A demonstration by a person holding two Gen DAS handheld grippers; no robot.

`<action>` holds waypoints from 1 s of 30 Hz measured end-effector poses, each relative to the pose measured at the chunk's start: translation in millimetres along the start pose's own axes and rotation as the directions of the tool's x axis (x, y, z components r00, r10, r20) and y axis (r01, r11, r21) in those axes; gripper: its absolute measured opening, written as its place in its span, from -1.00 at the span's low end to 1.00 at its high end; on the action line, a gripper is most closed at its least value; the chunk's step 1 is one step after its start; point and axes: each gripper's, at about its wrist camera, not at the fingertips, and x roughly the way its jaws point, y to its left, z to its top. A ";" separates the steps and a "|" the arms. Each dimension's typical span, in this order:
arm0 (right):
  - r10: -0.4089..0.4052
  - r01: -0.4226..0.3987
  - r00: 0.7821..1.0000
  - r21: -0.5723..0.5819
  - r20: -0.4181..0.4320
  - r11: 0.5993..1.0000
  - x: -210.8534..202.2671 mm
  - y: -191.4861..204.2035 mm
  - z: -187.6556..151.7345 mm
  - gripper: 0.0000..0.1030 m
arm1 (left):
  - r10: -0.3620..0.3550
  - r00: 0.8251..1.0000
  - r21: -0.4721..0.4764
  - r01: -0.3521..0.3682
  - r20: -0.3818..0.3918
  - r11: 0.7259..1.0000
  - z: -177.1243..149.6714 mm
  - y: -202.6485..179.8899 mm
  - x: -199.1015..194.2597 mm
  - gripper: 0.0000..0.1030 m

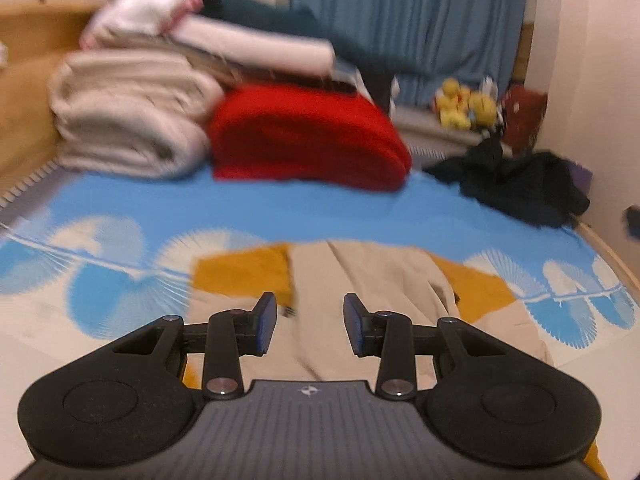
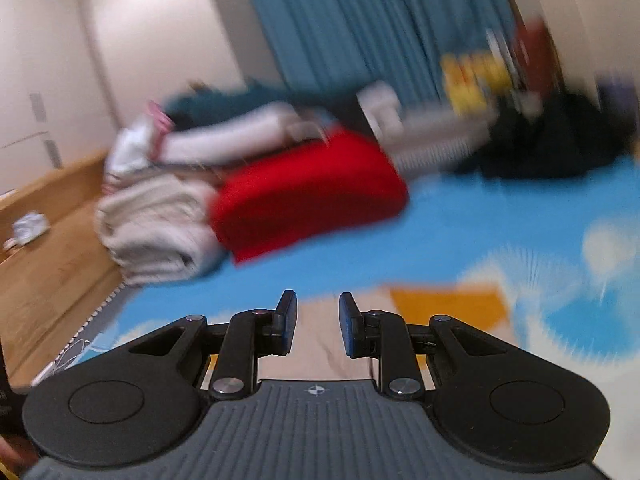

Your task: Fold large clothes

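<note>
A beige and mustard garment (image 1: 372,276) lies spread on the blue and white bed sheet (image 1: 280,212), just under and ahead of both grippers. My left gripper (image 1: 310,314) hangs above it, open, with nothing between its pads. In the right wrist view the same garment (image 2: 448,304) shows below my right gripper (image 2: 318,314). That gripper is open by a narrow gap and holds nothing. Both views are blurred by motion.
A folded red cloth (image 1: 304,140) and a folded beige blanket (image 1: 128,120) with stacked clothes on top sit at the far side of the bed. Dark clothes (image 1: 516,184) lie far right by the wall, yellow plush toys (image 1: 468,108) and a blue curtain (image 1: 408,20) behind. A wooden floor (image 2: 52,248) is at left.
</note>
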 end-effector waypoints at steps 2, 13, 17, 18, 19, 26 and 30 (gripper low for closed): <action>0.014 -0.006 0.995 -0.082 0.100 0.997 -46.4 9.4 5.9 -0.44 | -0.009 0.999 -0.029 0.010 0.050 1.000 -6.3 10.9 -49.6 -0.21; -0.184 0.215 0.916 -0.049 0.357 0.975 -292.1 -6.2 -73.8 -0.31 | 0.029 0.972 0.044 -0.041 0.233 0.998 -103.7 45.0 -266.2 -0.21; -0.273 0.299 0.896 -0.022 0.351 0.954 -343.1 -24.7 -106.1 -0.30 | 0.063 0.989 -0.087 -0.052 0.133 0.995 -140.3 70.4 -279.7 -0.24; -0.293 0.320 0.892 -0.022 0.345 0.947 -348.1 -29.5 -110.6 -0.30 | 0.052 0.990 -0.124 -0.036 0.129 0.992 -140.1 74.3 -281.4 -0.24; -0.309 0.335 0.892 -0.023 0.331 0.942 -351.1 -33.2 -113.8 -0.30 | 0.039 0.990 -0.138 -0.020 0.136 0.990 -140.8 80.4 -281.8 -0.23; -0.394 0.406 0.905 -0.048 0.158 0.913 -315.2 -63.8 -147.0 -0.30 | 0.030 1.000 -0.232 -0.028 0.005 0.972 -159.0 108.9 -235.9 -0.22; -0.383 0.383 0.923 0.012 0.011 0.924 -275.4 -87.0 -166.4 -0.31 | 0.010 0.988 -0.308 -0.057 -0.153 0.950 -179.0 122.2 -187.4 -0.22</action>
